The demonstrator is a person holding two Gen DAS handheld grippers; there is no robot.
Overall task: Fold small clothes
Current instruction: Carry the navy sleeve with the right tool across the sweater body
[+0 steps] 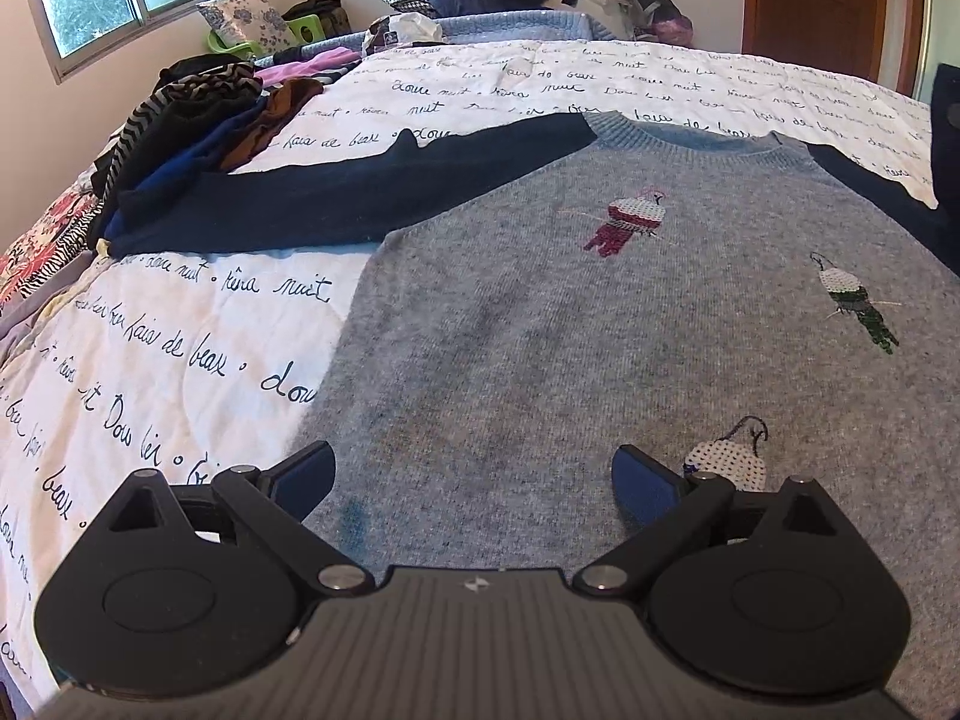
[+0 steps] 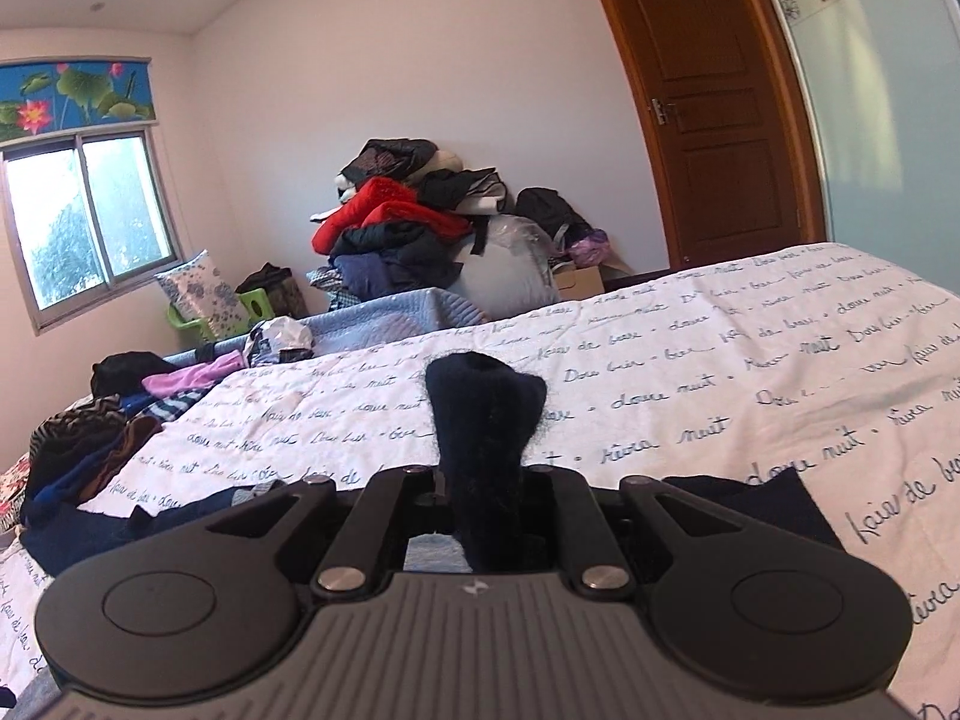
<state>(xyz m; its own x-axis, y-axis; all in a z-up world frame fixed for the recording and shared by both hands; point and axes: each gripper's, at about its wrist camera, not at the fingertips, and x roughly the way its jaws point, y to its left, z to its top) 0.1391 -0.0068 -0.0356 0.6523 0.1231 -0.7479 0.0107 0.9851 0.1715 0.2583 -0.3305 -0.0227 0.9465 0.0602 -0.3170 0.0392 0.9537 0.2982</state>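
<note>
The grey sweater (image 1: 600, 312) lies flat on the bed (image 1: 180, 348). The left tool (image 1: 474, 474) hovers spread above its lower body; the right tool (image 2: 480, 480) pinches what looks like its navy sleeve (image 2: 480, 420). That fuzzy knit may slip free, or the body may drag along unpinned.

Bed with white script-printed quilt (image 1: 180, 324); grey knit sweater with navy sleeves (image 1: 540, 330) flat on it, heap of dark mixed clothes (image 1: 198, 120) at far-left edge.

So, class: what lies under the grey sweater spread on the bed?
Under the grey sweater lies the white bedspread with handwritten script, visible around its edges. Whatever sits directly beneath the knit is covered and cannot be seen.
</note>
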